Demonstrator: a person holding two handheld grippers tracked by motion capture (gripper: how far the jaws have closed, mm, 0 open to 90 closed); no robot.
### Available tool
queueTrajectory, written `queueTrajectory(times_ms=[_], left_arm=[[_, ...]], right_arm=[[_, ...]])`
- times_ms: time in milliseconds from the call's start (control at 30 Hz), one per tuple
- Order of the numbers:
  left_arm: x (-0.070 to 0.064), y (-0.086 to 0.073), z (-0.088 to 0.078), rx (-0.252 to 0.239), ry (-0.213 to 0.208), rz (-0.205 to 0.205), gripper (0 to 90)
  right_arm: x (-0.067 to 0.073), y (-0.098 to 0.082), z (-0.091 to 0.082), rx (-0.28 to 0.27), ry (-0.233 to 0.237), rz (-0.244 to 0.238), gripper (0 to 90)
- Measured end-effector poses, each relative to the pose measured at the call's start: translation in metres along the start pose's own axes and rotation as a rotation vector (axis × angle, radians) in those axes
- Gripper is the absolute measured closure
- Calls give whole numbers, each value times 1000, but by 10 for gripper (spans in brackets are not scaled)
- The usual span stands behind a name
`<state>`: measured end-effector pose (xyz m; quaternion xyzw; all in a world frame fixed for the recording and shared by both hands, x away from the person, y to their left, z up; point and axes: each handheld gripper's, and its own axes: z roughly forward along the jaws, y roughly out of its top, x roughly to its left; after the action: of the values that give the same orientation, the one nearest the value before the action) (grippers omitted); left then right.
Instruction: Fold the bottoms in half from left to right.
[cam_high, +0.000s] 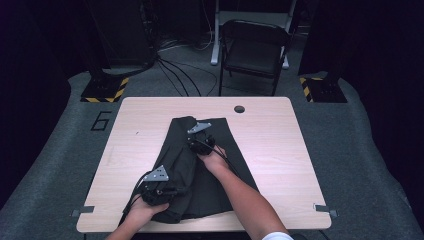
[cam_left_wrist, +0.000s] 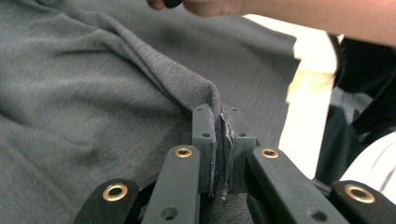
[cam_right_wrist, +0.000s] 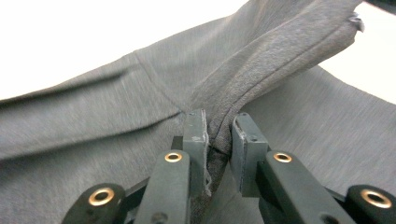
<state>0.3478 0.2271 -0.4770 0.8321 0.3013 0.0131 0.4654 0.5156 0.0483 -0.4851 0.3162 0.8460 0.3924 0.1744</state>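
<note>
Now both hand-held grippers pinching dark garment (cam_high: 210, 170)

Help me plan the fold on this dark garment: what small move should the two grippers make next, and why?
Probably lift both together and carry the pinched edge across. The left gripper is shut on a ridge of the dark garment near the table front edge, and the right gripper has cloth bunched between its jaws farther back. With both ends gripped, the fold could go over evenly.

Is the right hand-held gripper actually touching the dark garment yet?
Touching. In the right gripper view, the right hand-held gripper has a raised fold of the dark garment bunched between its jaws, both pads pressing on the fabric.
</note>
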Motion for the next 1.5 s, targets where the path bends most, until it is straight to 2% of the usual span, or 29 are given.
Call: queueTrajectory(times_ms=[167,200,233,267,367,400,433,500,533,567,600,767,933,1067,1233,1267,1333,1367,1400,1433,1500], left_arm=[[-8,13,-5,-30,-12,7,847],[-10,20,-6,-37,-20,24,847],[-10,20,-6,-37,-20,24,847],[-14,27,-9,-44,-28,42,847],[-18,36,-14,-58,-35,64,847],[-21,44,-19,-78,-34,74,847],[-21,44,-19,-78,-34,74,847],[-24,52,-26,-106,-28,84,847],[-26,60,-33,-130,-30,92,847],[-26,60,-33,-130,-30,92,847],[-27,69,-40,-155,-25,107,847],[-32,84,-45,-178,-30,123,847],[-39,100,-38,-184,-51,152,847],[-44,107,-29,-192,-66,162,847],[-49,113,-21,-185,-75,175,847],[-50,116,-18,-179,-77,181,847],[-50,118,-13,-175,-81,183,847],[-50,119,-10,-170,-82,181,847],[-50,121,-3,-168,-94,173,847],[-50,121,-3,-168,-94,173,847],[-50,123,11,-155,-108,170,847]], right_arm=[[-3,13,-14,-22,13,-3,781],[-4,19,-25,-48,11,-2,783],[-4,19,-25,-48,11,-2,783],[-6,25,-33,-55,22,-2,784],[-8,30,-40,-74,32,6,784],[-10,35,-48,-91,38,7,785],[-10,35,-48,-91,38,7,785],[-14,44,-59,-113,39,4,786],[-15,47,-62,-127,35,9,786],[-16,49,-65,-132,36,15,786],[-18,52,-68,-134,36,16,786],[-24,58,-78,-145,28,21,787],[-31,64,-91,-158,18,19,787],[-36,63,-98,-158,12,24,787],[-45,59,-106,-154,-1,8,787],[-46,58,-108,-149,-4,25,787],[-53,55,-111,-151,-15,7,786],[-54,53,-112,-148,-19,22,786],[-58,50,-113,-141,-25,19,786],[-58,50,-113,-141,-25,19,786],[-64,44,-113,-122,-38,27,786]])
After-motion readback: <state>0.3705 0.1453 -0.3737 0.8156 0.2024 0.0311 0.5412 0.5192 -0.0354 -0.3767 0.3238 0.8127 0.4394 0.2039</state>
